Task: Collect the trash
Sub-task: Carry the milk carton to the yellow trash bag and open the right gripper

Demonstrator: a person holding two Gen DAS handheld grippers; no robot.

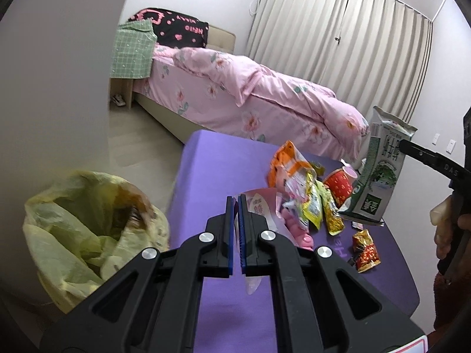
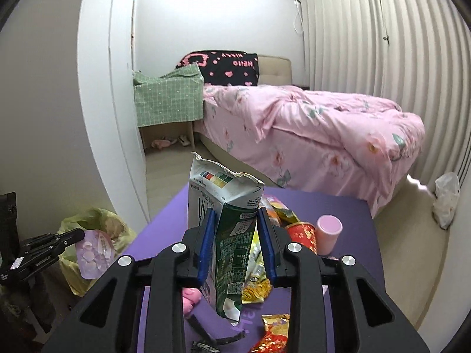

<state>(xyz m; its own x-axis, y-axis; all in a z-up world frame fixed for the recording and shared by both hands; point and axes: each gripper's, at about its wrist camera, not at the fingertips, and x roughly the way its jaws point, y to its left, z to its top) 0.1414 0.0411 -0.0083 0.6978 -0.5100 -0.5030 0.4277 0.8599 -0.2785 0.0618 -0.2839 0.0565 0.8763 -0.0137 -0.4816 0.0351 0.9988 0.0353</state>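
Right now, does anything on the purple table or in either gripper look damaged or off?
The green milk carton pinched in the right gripper is crushed, its top torn open and ragged. The left gripper holds a thin pink wrapper. Loose snack wrappers litter the table.

The left gripper [image 1: 236, 206] points toward 12 o'clock, its jaws pinched nearly together on a thin pink wrapper [image 2: 94, 250]. The right gripper [image 2: 237, 220] also points toward 12 o'clock, jaws clamping a green carton [image 2: 232, 235] upright.
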